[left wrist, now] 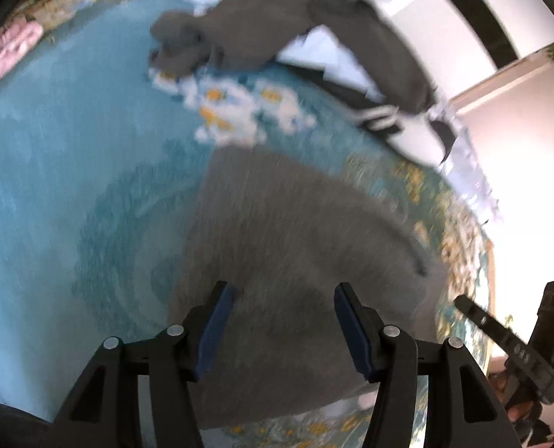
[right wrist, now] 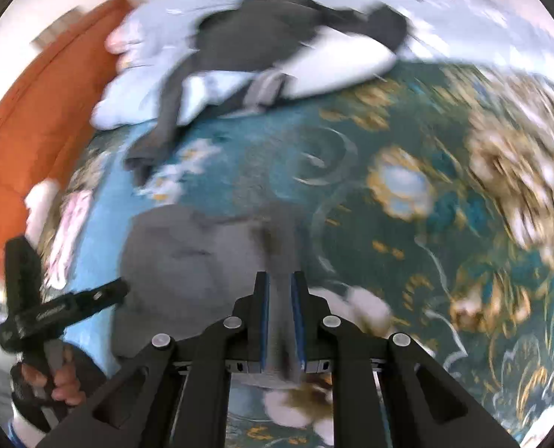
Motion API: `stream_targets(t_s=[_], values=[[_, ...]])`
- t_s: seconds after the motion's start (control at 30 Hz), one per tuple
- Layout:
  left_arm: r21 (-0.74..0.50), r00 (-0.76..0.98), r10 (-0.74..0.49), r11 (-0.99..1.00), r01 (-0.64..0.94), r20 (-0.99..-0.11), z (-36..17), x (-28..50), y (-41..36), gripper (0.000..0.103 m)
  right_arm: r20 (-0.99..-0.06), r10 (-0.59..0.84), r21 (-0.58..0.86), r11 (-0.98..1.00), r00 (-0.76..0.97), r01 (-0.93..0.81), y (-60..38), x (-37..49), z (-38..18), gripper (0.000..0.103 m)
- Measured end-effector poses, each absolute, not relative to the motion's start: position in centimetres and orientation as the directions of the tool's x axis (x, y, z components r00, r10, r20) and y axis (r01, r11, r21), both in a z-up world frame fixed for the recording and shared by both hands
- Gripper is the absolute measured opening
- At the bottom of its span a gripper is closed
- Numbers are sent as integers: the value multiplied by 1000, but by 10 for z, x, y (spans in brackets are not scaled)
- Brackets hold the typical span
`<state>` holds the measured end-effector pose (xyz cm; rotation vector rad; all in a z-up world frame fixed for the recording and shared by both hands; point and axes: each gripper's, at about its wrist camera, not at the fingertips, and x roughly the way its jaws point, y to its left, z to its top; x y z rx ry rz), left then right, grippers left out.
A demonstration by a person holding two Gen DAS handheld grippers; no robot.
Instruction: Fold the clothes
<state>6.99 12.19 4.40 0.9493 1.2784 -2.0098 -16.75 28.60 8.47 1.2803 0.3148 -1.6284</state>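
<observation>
**Grey garment on a teal floral cover, one edge pinched by the right tool**

Nearest the right wrist camera, the right gripper [right wrist: 279, 298] has its black jaws with blue pads drawn nearly together on a raised fold of the grey garment [right wrist: 187, 257], which runs between the pads. The cloth is soft, matte, finely ribbed knit, lying as a rounded, partly folded heap with shallow creases.

In the left wrist view, the left gripper [left wrist: 284, 321] stands with its jaws wide apart above the same grey cloth, nothing between the blue pads. The garment lies directly beneath and ahead of it.

Under the garment spreads a teal bed cover [left wrist: 71, 156] with a short, plush surface and white, gold and pale blue flower patterns.

Farther off, a second dark grey garment [left wrist: 262, 26] lies crumpled and draped over white bedding [right wrist: 336, 61]. A pink cloth [left wrist: 11, 46] sits at the cover's far left edge. Beyond that rises an orange padded surface [right wrist: 41, 112], blurred.
</observation>
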Motion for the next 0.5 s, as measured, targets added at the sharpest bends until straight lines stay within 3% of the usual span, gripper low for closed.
stream_targets(t_s=[0.13,0.3,0.4,0.5], values=[[-519,-574,-80,-341,784,-815,37,74,114,61,-822,-560,333,-321,106,887,257,-137,87,17],[-470,-494,-5,-301,830,-870,8,65,108,61,-866,-488,322,-379,109,867,227,-146,44,17],[-483,-510,-12,-306,820,-860,11,65,109,61,-873,-465,367,-424,149,828,221,-156,28,16],[-570,-606,-65,-275,774,-793,28,83,105,61,-862,-479,390,-420,165,819,223,-159,36,17]])
